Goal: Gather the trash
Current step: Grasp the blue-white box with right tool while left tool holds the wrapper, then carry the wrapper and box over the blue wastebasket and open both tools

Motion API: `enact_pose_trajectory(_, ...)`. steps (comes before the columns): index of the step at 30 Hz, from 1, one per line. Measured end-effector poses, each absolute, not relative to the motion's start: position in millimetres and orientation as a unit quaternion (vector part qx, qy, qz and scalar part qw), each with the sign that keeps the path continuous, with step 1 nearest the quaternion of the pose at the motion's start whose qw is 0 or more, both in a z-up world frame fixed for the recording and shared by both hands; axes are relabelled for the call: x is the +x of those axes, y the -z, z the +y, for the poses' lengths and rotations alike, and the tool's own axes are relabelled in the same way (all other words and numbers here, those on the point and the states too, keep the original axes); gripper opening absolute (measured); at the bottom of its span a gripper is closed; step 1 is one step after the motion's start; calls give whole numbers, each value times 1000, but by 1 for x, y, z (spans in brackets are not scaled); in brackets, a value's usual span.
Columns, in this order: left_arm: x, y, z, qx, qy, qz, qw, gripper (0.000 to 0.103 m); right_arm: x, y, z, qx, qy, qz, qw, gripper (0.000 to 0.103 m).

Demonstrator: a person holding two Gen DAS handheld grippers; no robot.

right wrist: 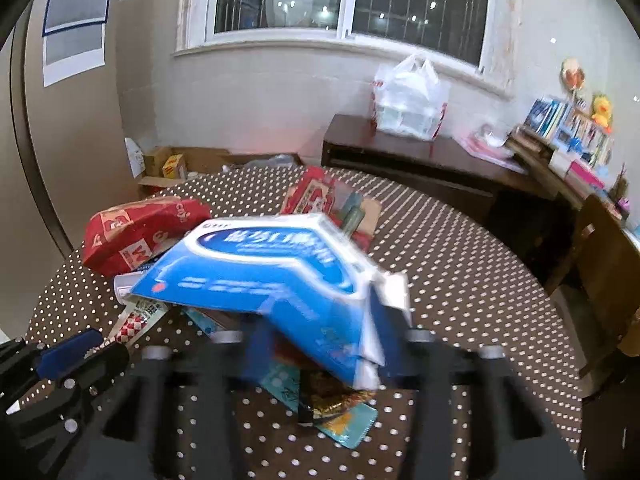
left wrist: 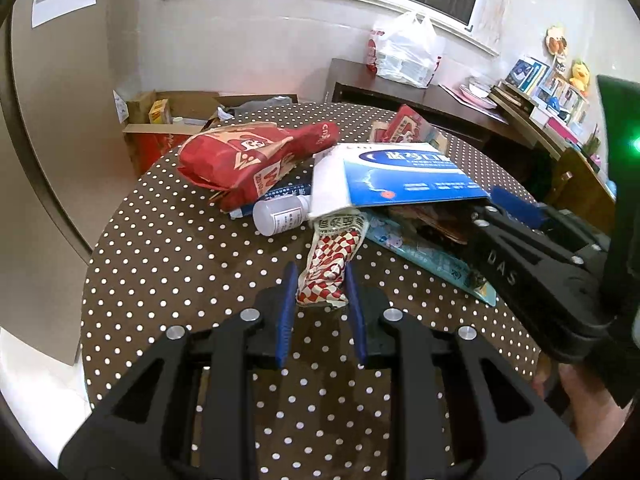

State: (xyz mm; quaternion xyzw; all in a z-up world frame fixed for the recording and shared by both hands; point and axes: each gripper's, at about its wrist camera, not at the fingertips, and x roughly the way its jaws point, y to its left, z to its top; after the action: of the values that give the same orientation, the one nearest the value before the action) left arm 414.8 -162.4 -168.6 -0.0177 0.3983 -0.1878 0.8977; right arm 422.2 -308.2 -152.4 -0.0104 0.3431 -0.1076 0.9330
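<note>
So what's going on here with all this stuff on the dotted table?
A person is clearing trash off the polka-dot table with a handheld gripper in each hand. The left gripper has its jaws shut on a red-and-white checkered wrapper at the near edge of the pile. The right gripper is clamped on the crushed blue-and-white carton, though that view is blurred. A red paper bag and a small white bottle lie in the pile.

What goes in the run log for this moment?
left tongs: shut on checkered wrapper | right tongs: closed on blue box | red bag, white bottle: on dotted table
</note>
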Motion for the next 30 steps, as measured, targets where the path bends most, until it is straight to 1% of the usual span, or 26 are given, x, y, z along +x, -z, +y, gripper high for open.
enact_pose_trajectory(2,415,168,-163,-23,190,400,896,24,423,153,-305,-24,112,341,933,16)
enact_pose_trajectory(7,405,160,-158,-31,192,389,900,24,405,138,-298,-52,134,296,944,3)
enact_pose_trajectory(16,367,122,-125,-76,202,349,912,24,354,85,-282,-59,138,223,963,3)
enact_pose_trajectory(20,345,100,-103,-97,198,322,921,24,334,59,-262,-53,110,205,971,3)
enact_pose_trajectory(26,316,79,-58,-114,159,286,938,24,320,42,-212,-29,27,212,977,3)
enact_pose_trajectory(30,305,79,-16,-124,124,283,943,24,321,45,-166,-18,-29,226,974,3)
